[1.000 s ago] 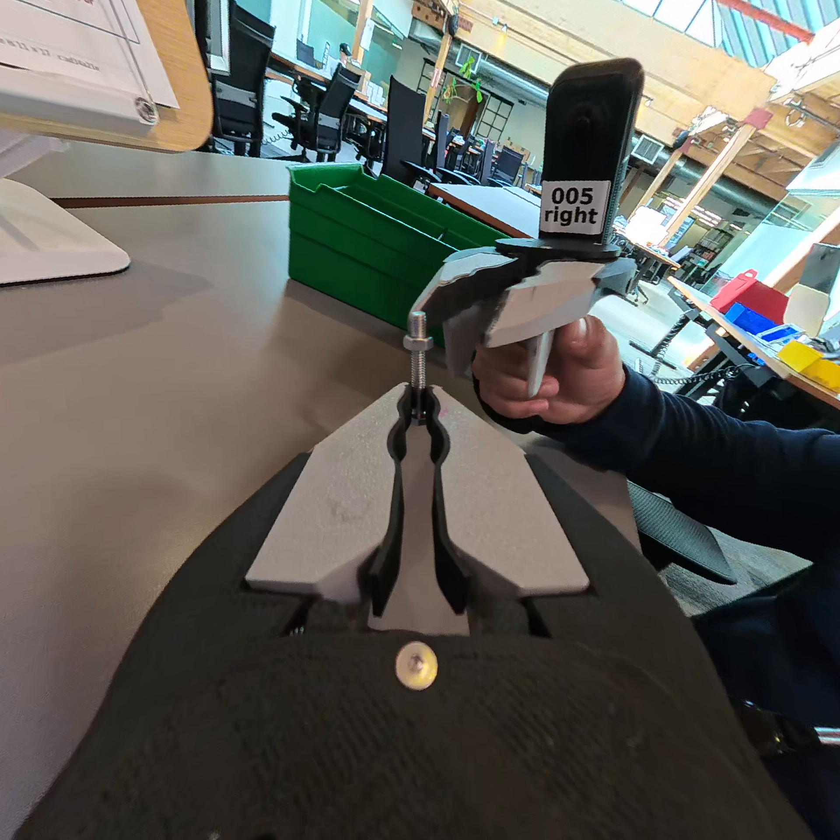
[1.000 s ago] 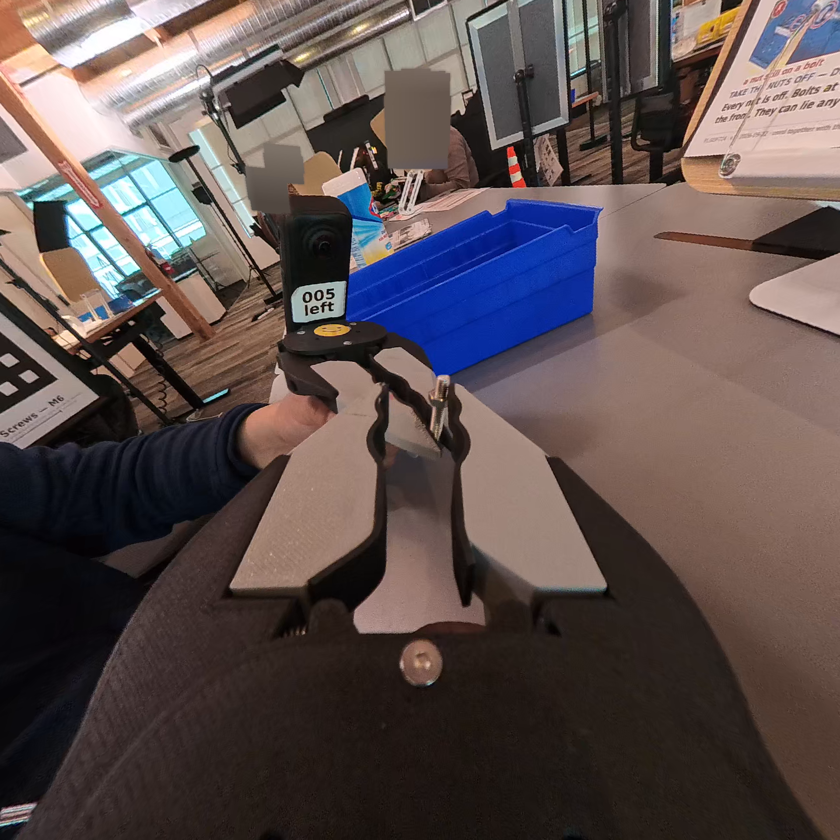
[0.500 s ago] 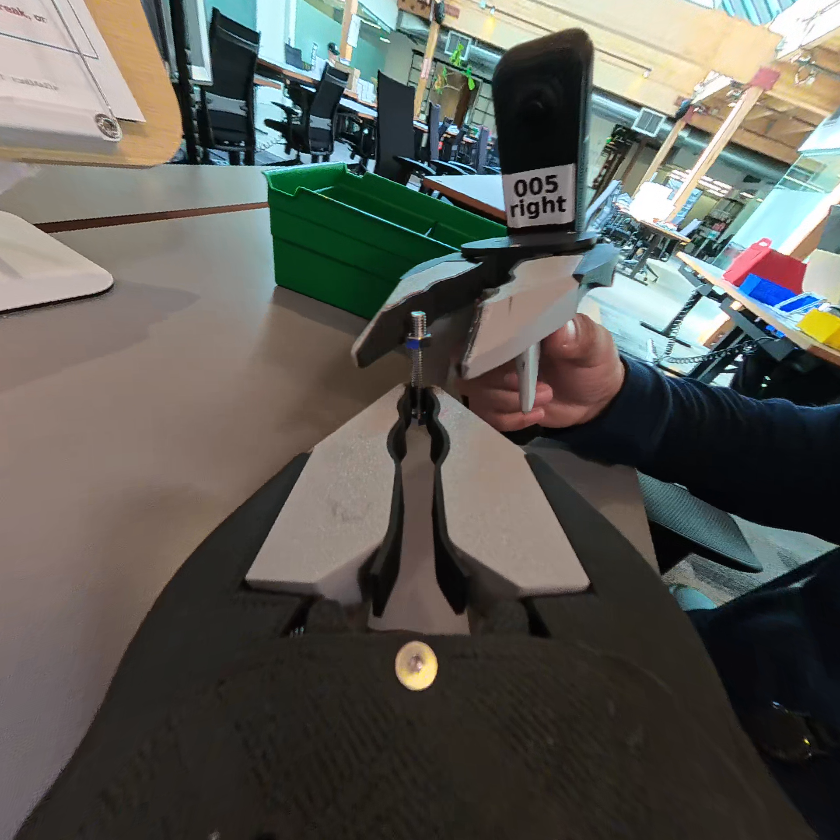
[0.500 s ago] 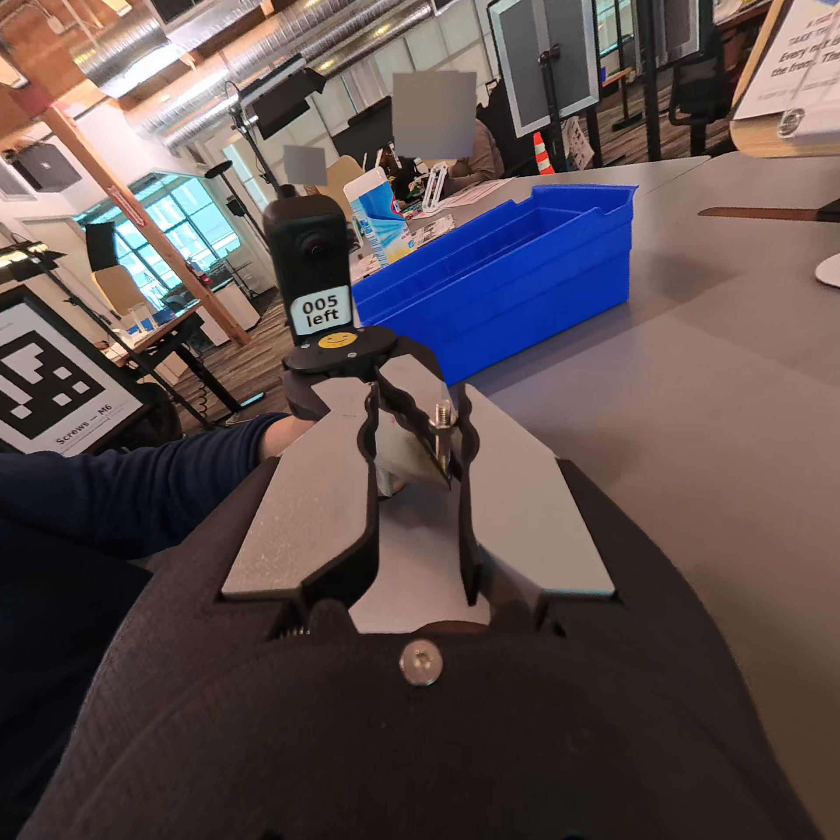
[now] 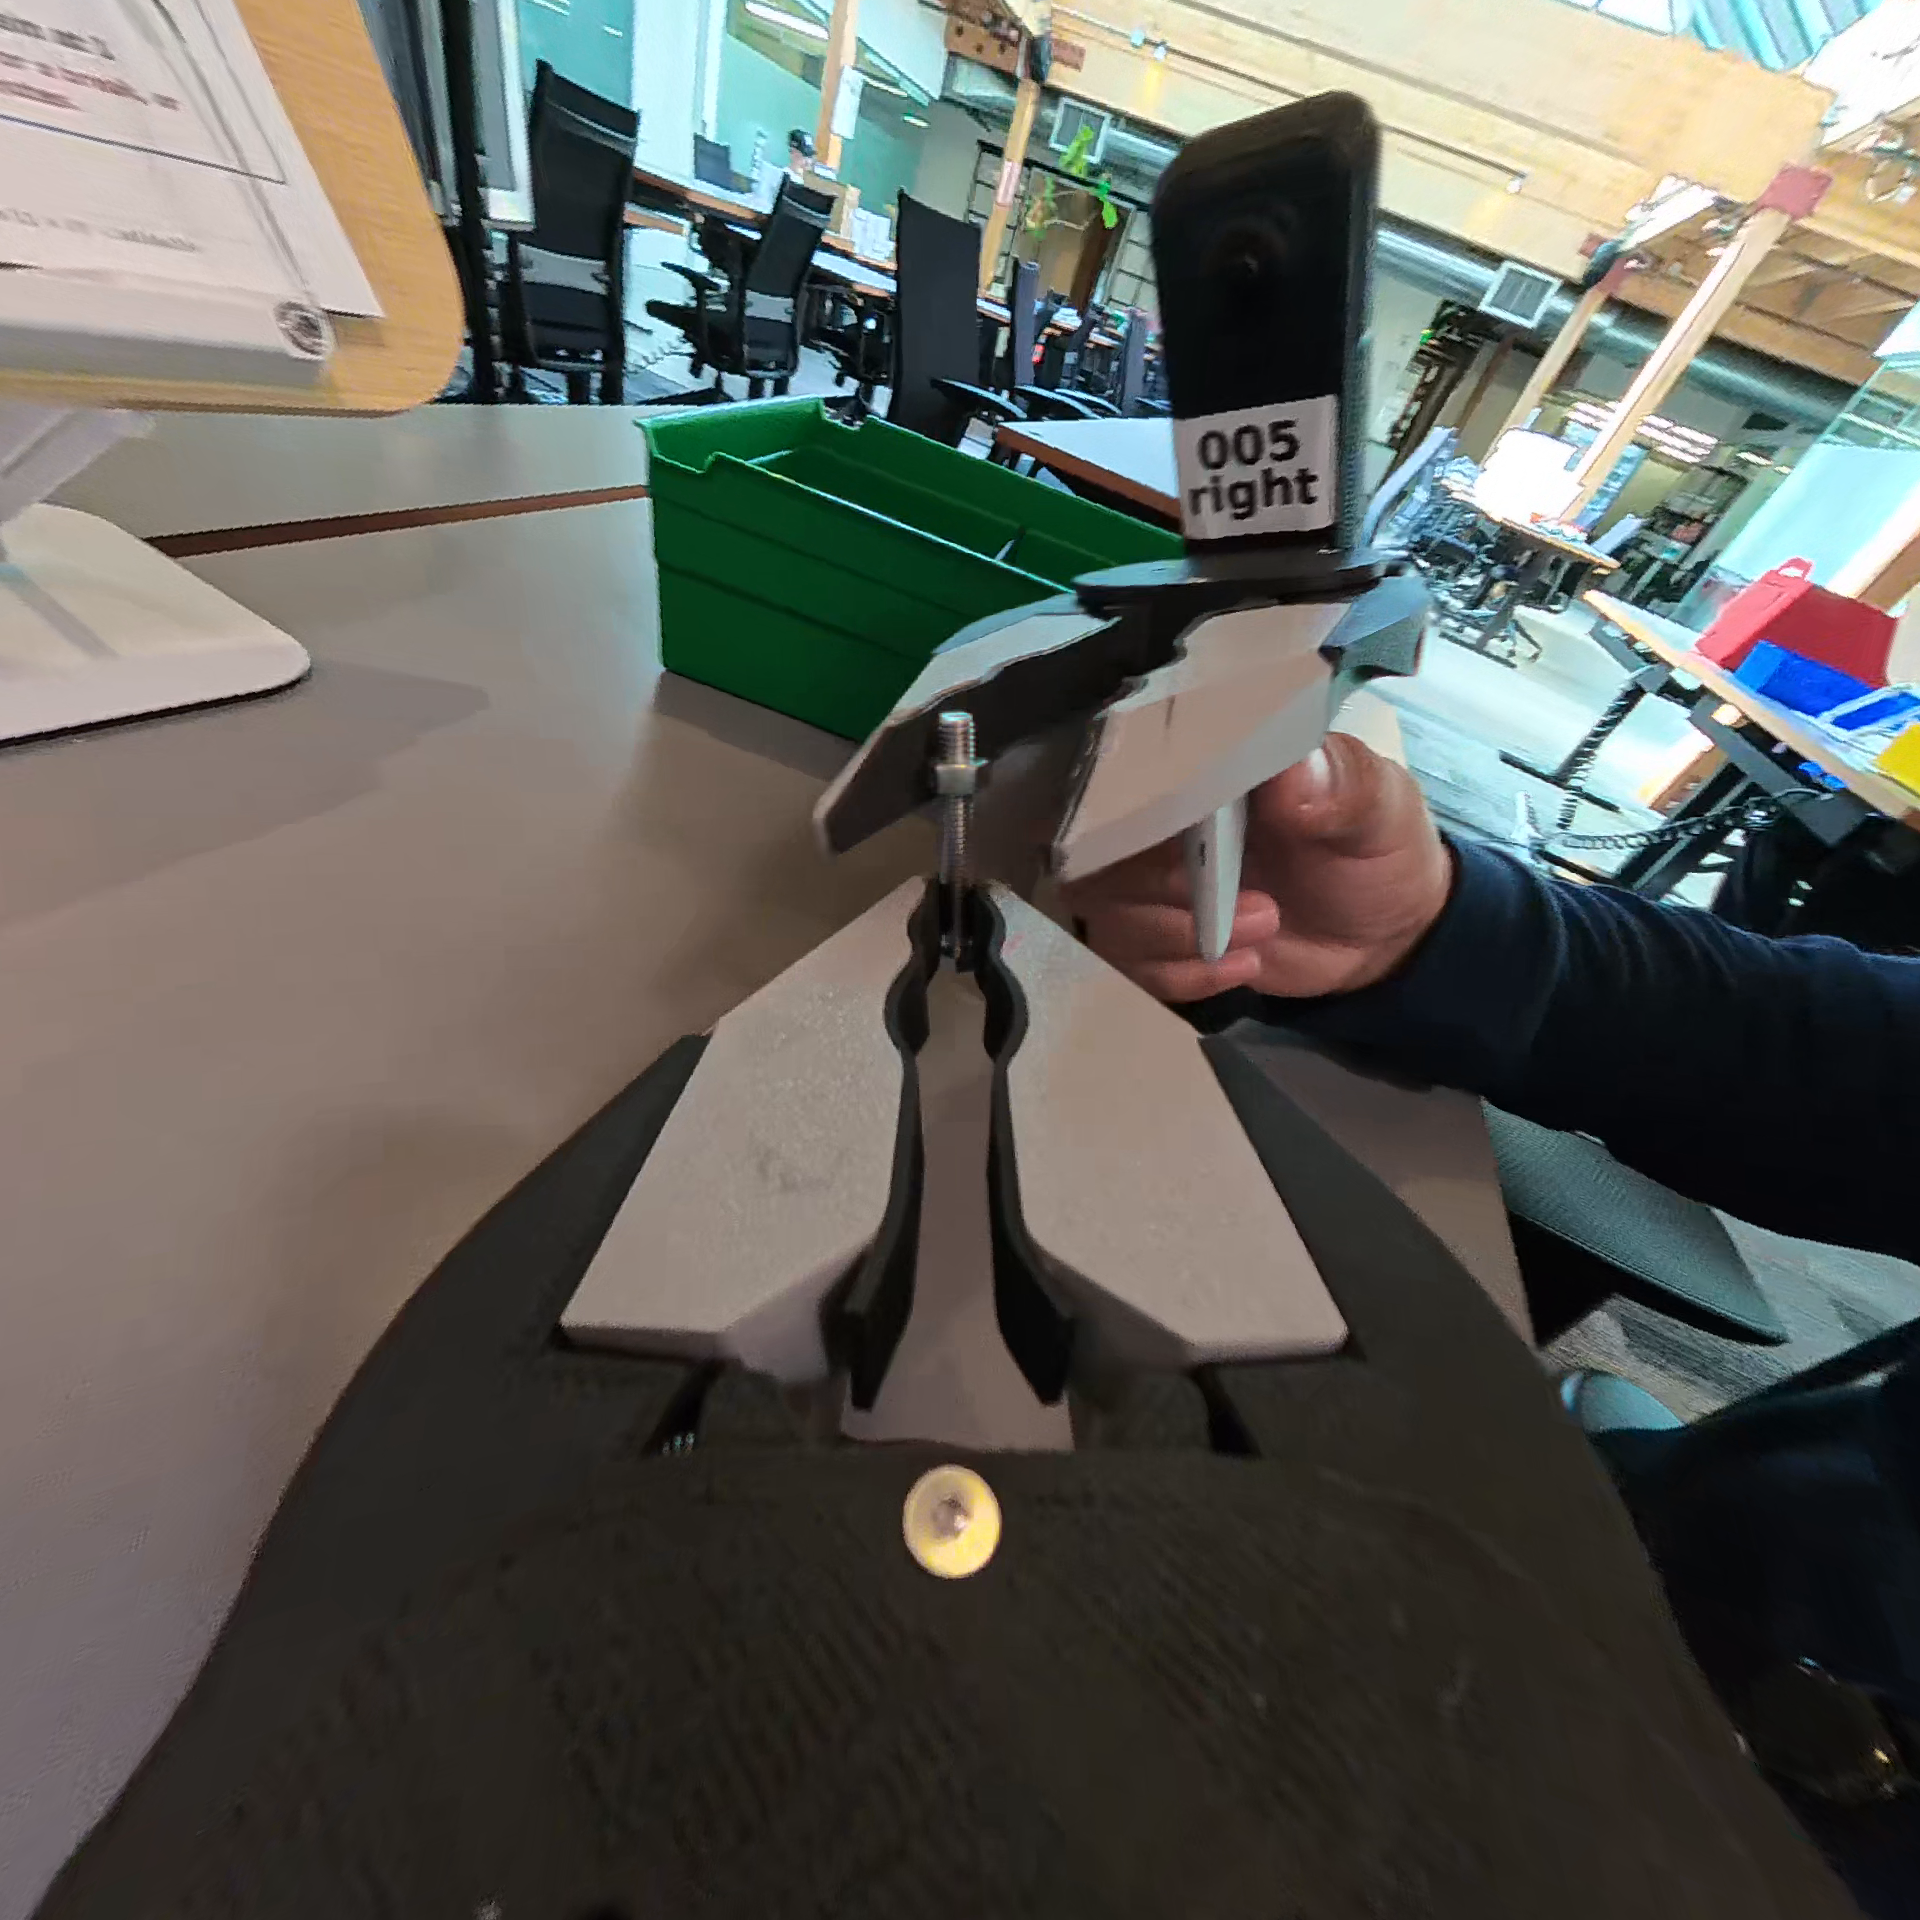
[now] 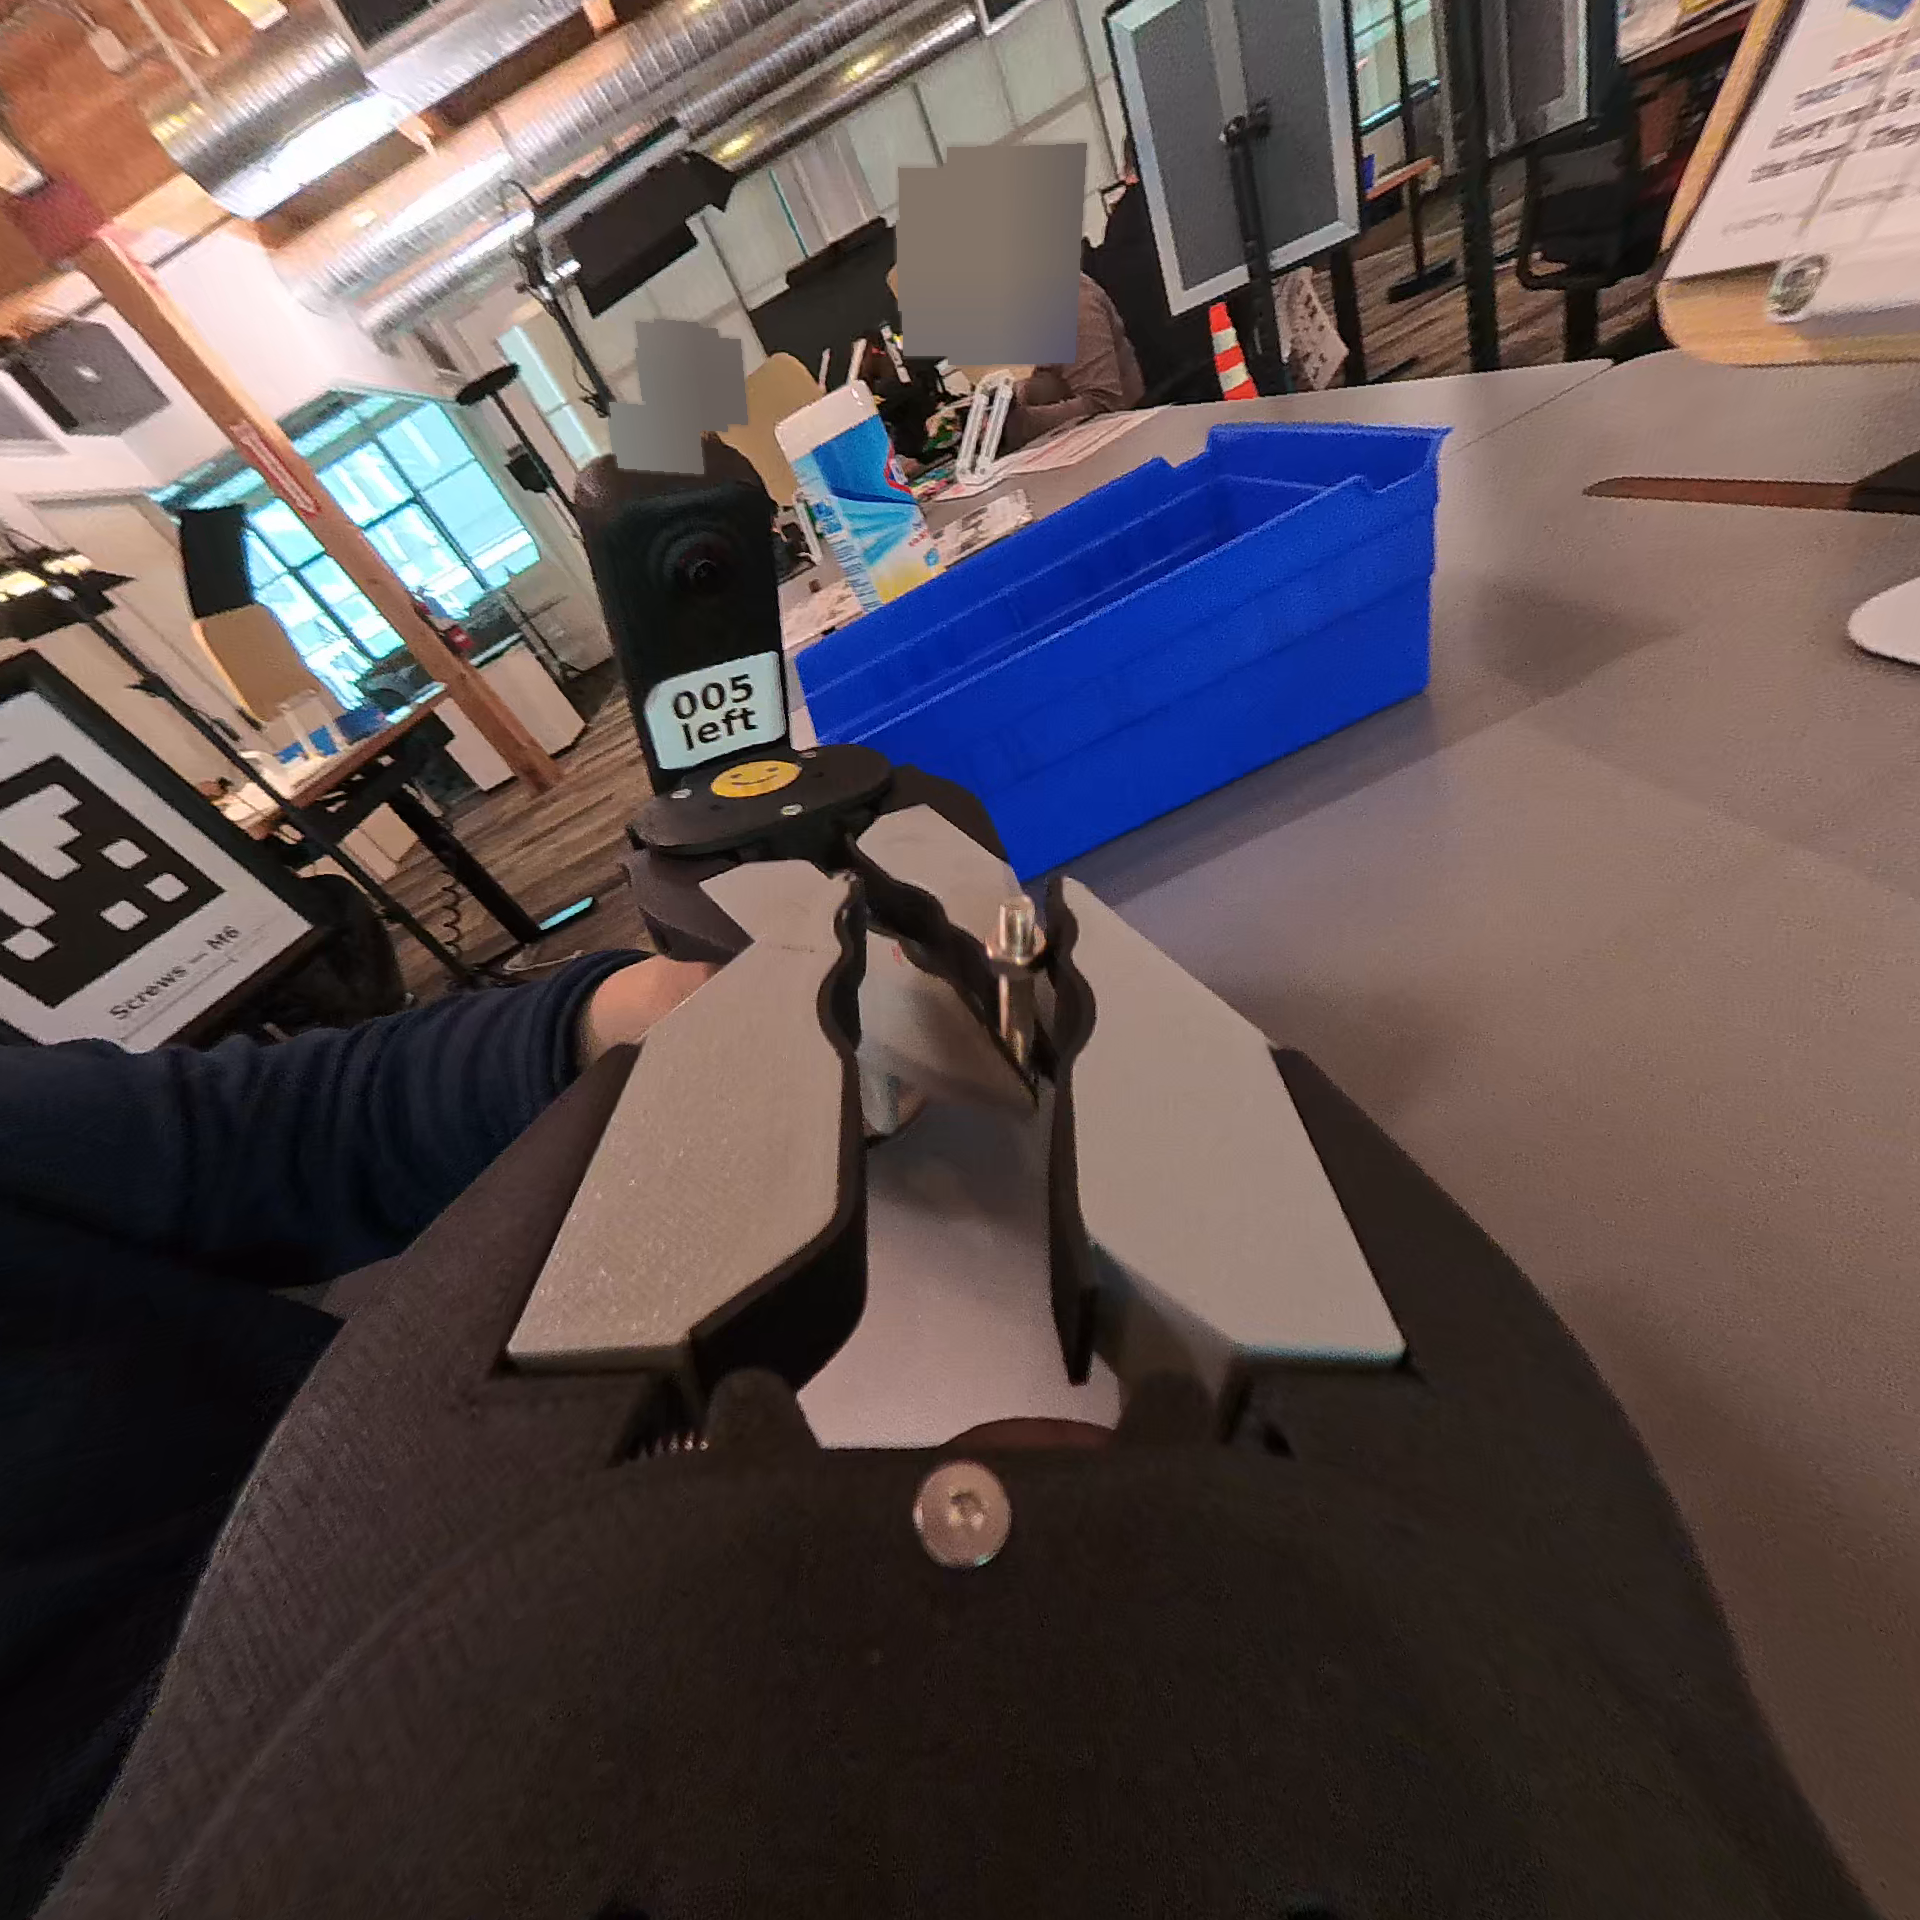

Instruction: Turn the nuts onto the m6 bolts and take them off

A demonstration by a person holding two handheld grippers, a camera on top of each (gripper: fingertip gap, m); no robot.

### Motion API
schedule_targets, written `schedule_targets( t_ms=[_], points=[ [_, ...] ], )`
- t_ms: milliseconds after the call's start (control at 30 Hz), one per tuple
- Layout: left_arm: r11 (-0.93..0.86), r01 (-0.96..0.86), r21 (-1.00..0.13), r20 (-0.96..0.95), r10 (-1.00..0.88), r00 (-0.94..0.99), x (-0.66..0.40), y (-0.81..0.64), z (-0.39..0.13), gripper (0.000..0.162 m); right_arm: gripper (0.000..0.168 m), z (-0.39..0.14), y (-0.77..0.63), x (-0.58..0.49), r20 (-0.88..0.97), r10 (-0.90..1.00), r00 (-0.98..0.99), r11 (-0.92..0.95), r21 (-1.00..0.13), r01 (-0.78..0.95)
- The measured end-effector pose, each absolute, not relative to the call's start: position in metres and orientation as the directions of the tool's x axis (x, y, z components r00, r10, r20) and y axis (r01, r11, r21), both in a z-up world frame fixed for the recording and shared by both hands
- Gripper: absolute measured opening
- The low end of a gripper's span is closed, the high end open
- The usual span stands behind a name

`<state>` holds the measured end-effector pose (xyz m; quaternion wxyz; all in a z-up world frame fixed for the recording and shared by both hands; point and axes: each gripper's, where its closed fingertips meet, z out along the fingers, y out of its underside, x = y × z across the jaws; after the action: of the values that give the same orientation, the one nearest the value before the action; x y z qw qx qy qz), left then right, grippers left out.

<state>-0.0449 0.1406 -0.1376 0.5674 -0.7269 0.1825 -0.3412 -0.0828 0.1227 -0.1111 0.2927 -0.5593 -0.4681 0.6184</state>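
The left gripper pinches an upright silver threaded bolt; a small silver hex nut sits near its top, green plastic bin at twelve o'clock.

Both grippers look the same: chunky black textured body, two flat grey fingers edged with wavy black pads, one silver screw in the middle. Left gripper carries a black camera with a white label and a yellow smiley sticker. Person wears a dark navy sleeve.

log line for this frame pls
left hand-held gripper: shut on bolt, upright | nut: near bolt top | right hand-held gripper: open around nut
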Motion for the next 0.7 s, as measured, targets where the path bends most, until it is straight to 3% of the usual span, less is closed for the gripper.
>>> schedule_targets(
  t_ms=[233,433,700],
  points=[
    [-0.283,0.159,-0.946,0.303,-0.591,0.747,-0.065,0.147,-0.137,0.003,0.021,-0.107,0.142,-0.067,-0.417,0.895,-0.157,-0.402,-0.908,0.12],
    [-0.293,0.101,-0.951,0.27,-0.622,0.735,-0.046,0.145,-0.141,0.003,0.032,-0.115,0.123,-0.087,-0.422,0.887,-0.188,-0.393,-0.903,0.174],
    [-0.294,0.15,-0.944,0.302,-0.583,0.754,-0.064,0.148,-0.14,0.003,0.022,-0.111,0.146,-0.07,-0.423,0.895,-0.146,-0.407,-0.905,0.123]
  ],
)
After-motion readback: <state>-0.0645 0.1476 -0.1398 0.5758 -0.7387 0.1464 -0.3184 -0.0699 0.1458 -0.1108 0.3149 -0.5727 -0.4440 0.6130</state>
